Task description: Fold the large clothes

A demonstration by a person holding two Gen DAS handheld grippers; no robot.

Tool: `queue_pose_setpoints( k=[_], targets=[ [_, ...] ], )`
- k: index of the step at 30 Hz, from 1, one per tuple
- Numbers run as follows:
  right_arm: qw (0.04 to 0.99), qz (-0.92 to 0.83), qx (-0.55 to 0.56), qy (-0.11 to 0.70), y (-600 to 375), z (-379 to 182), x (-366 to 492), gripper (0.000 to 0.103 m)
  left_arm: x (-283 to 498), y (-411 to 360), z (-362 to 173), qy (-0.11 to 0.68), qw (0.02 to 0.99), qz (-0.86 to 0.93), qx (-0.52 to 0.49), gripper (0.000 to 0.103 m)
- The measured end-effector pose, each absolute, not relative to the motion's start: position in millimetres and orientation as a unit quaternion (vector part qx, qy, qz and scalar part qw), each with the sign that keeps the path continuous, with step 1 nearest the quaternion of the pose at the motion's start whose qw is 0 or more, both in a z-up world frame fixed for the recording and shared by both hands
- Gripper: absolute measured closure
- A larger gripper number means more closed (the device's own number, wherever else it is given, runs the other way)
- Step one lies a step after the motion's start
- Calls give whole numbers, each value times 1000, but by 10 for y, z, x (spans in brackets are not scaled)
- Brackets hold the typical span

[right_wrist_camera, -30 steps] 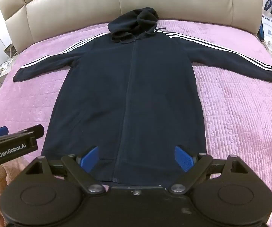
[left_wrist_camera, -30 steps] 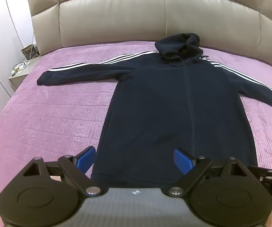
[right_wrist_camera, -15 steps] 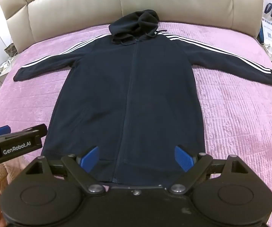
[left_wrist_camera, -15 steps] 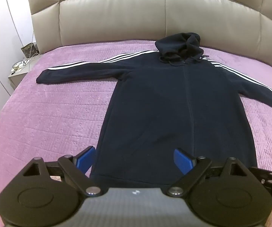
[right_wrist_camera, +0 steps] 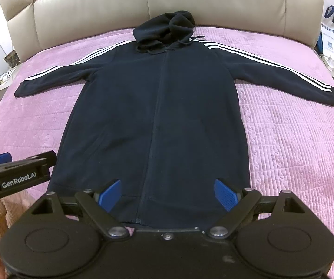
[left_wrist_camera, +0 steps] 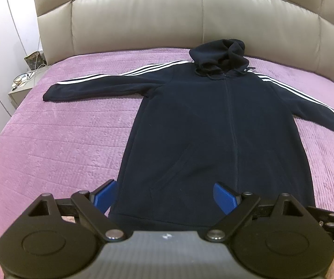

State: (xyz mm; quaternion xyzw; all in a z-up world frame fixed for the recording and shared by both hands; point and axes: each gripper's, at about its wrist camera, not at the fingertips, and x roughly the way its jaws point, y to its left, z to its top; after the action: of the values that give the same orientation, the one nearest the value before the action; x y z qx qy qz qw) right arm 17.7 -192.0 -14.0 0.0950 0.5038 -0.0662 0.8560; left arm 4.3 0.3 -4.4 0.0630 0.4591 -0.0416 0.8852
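A long dark navy zip hoodie (left_wrist_camera: 213,125) with white sleeve stripes lies flat and face up on the bed, sleeves spread, hood toward the headboard; it also fills the right wrist view (right_wrist_camera: 157,107). My left gripper (left_wrist_camera: 164,196) is open and empty above the hem's left part. My right gripper (right_wrist_camera: 168,194) is open and empty above the hem's middle. The left gripper's body (right_wrist_camera: 15,176) shows at the left edge of the right wrist view. The hem's near edge is partly hidden behind both gripper bodies.
A pink quilted bedspread (left_wrist_camera: 55,144) covers the bed, also in the right wrist view (right_wrist_camera: 294,144). A beige padded headboard (left_wrist_camera: 190,21) stands at the far end. A nightstand with clutter (left_wrist_camera: 22,83) is at the left, a bag and cables (right_wrist_camera: 329,34) at the right.
Both grippers have drawn back and risen slightly, so the hoodie sits a little farther off. Both stay open. The hoodie has not moved.
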Motion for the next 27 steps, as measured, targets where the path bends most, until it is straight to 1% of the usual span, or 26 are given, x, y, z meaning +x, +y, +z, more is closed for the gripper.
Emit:
queue_pose_setpoints(
  k=[27],
  targets=[
    [857,-73,92,502,-1910,-140,172,0,64,19,-111,464,883,-43,54,12]
  ],
)
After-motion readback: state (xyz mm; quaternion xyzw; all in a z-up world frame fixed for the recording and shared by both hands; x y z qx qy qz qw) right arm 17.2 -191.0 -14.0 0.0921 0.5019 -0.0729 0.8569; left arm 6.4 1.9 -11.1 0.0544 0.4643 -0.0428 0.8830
